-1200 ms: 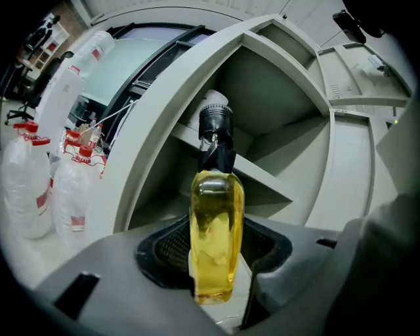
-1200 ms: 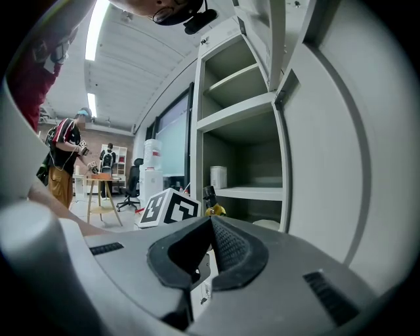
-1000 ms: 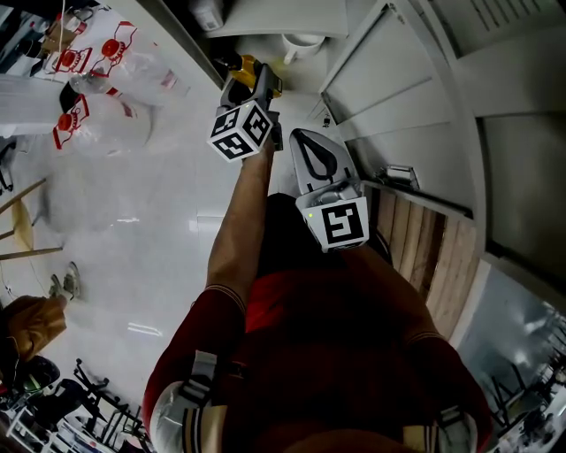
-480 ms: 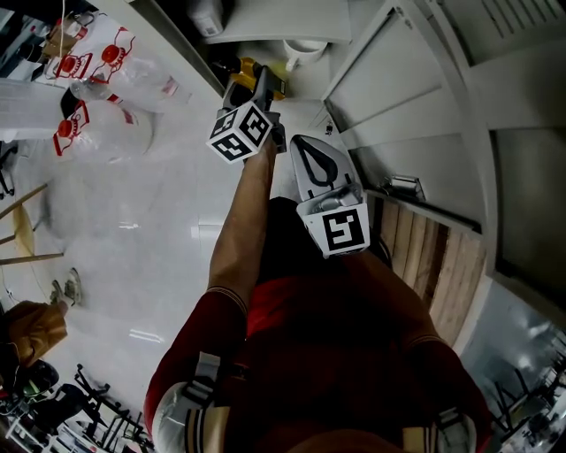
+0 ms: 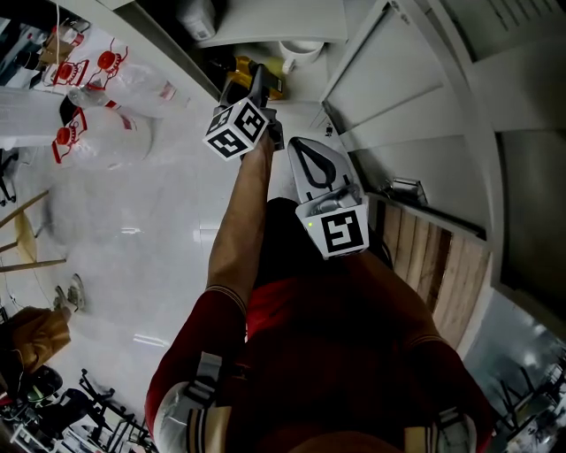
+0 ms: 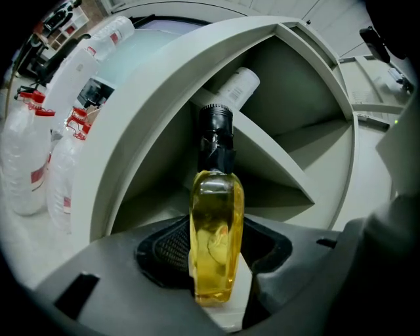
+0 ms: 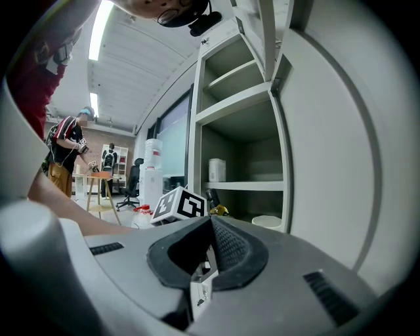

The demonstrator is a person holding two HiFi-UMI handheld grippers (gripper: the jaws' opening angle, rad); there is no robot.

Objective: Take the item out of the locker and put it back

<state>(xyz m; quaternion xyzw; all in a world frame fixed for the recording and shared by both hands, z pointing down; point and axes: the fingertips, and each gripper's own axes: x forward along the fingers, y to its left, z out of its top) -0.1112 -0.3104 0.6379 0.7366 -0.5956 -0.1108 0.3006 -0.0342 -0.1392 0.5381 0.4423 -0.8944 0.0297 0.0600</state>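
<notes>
A clear yellow bottle (image 6: 216,216) with a black cap stands upright between my left gripper's (image 6: 214,262) jaws, which are shut on its lower body. In the head view the left gripper (image 5: 259,81) holds the bottle (image 5: 240,65) at the mouth of the open locker (image 5: 292,18), just outside its lower compartment. My right gripper (image 5: 305,146) hangs back beside the left forearm, away from the locker. Its jaws (image 7: 209,259) are shut with nothing between them. From the right gripper view the bottle (image 7: 220,210) shows small, level with the lower compartment's opening.
A white cup (image 7: 267,222) sits in the lower compartment, a white box (image 7: 217,170) on the shelf above. A white cylinder (image 6: 244,82) lies inside, beyond the bottle. The open locker door (image 5: 389,84) stands to the right. Water jugs (image 5: 97,124) stand on the floor left of the locker; wooden slats (image 5: 424,252) lie right.
My left gripper, still holding the bottle, has shifted a little toward the locker opening. The right gripper has stayed where it was.
</notes>
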